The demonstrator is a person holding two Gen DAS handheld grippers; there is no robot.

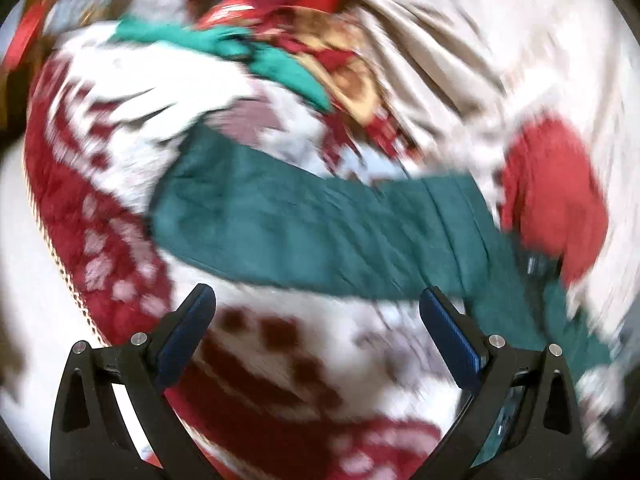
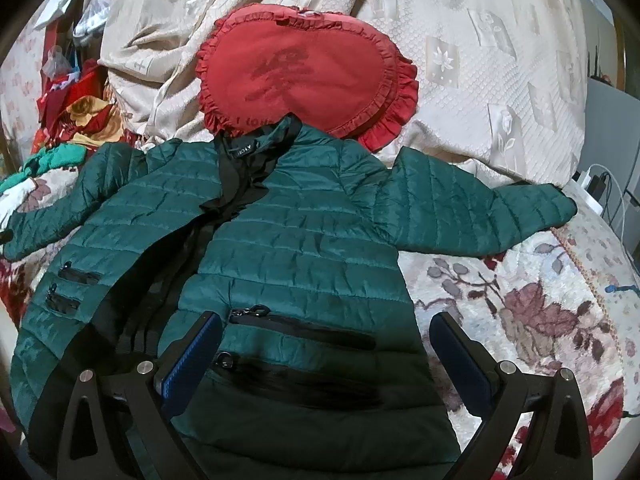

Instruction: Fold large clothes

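Observation:
A dark green quilted jacket (image 2: 288, 240) lies spread flat, front up, on a floral bed cover, both sleeves stretched out sideways and its zip partly open at the collar. My right gripper (image 2: 326, 332) is open and empty, hovering over the jacket's lower right front with its zip pockets. In the blurred left wrist view, one green sleeve (image 1: 304, 232) stretches across the frame. My left gripper (image 1: 316, 300) is open and empty, just short of the sleeve's near edge.
A red heart-shaped cushion (image 2: 308, 72) lies just beyond the collar, against cream bedding (image 2: 480, 60). A pile of red and teal clothes (image 2: 64, 128) sits at the far left. The floral cover (image 2: 532, 304) ends at the right, near cables and a charger (image 2: 596, 180).

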